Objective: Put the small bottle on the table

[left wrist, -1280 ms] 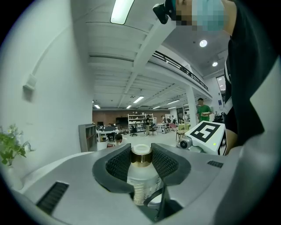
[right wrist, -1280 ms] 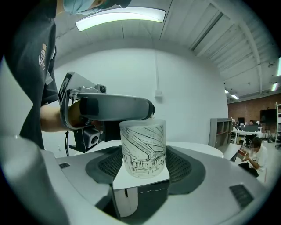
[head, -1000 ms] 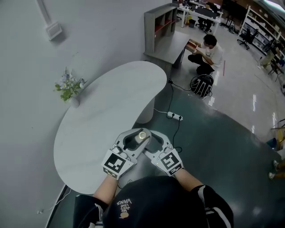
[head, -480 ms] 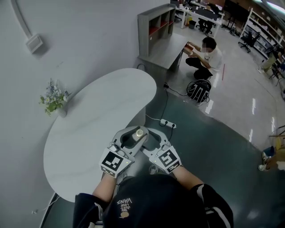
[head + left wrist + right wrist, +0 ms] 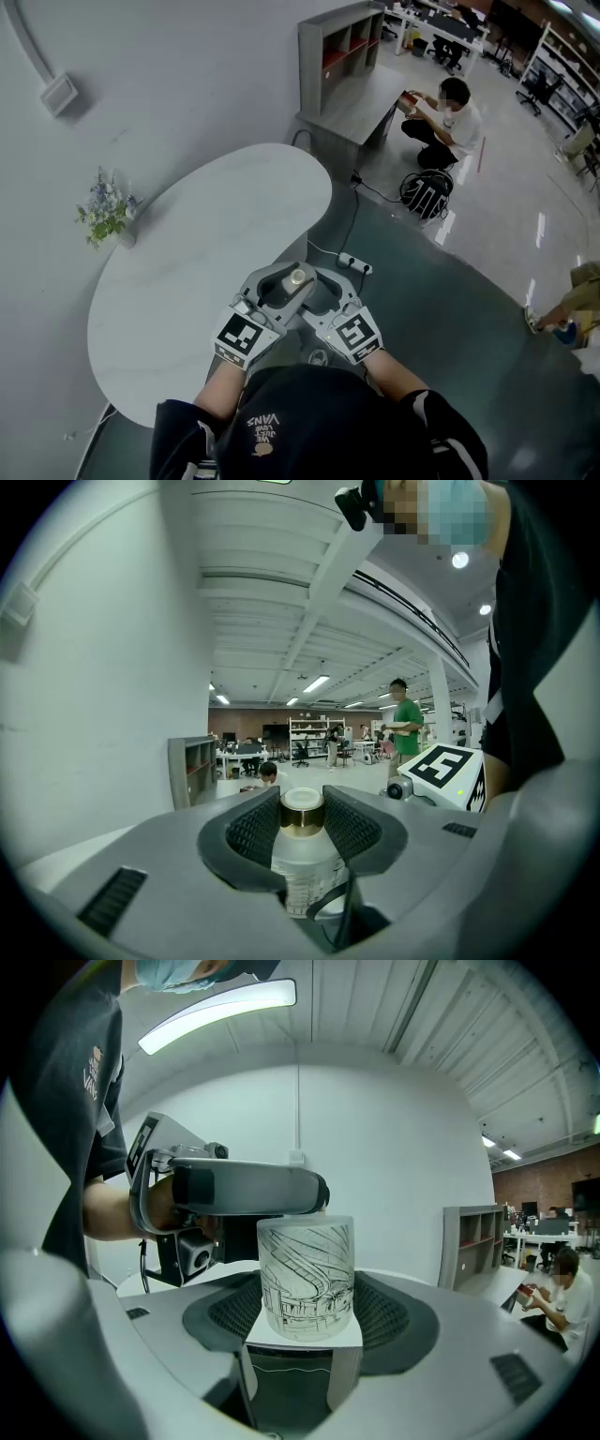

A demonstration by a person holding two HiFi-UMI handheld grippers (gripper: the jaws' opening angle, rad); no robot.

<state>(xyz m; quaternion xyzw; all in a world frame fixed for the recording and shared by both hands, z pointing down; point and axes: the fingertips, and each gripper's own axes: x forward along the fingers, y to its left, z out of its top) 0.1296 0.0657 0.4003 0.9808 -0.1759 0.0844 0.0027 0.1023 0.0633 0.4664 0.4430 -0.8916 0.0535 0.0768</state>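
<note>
**Small bottle clamped in the left jaws, at the tabletop's edge**

On my head view, both grippers sit close together just in front of the person, at the near right edge of the white oval tabletop point(image 5: 187, 262), partly over the dark floor point(image 5: 441, 328).

The left gripper point(image 5: 286, 281) has its jaws partly apart and closed on the small bottle point(image 5: 302, 855). The textured pads point(image 5: 251, 829) hug its shoulders on both sides, and the gold collar and white cap stick out past them. The bottle is in the air in that grip, not standing on the tabletop.

The right gripper point(image 5: 330, 286) is right beside the left, their tips meeting around the bottle. In the right gripper view, a frosted cylinder point(image 5: 307, 1277) with black line drawing stands between widely spread jaws. Its top is hidden behind the left gripper's body. I cannot tell whether it is the bottle's lower body, or whether the pads press on it.

A small bunch of flowers point(image 5: 105, 211) stands at the tabletop's far left edge, well apart from the grippers.
</note>
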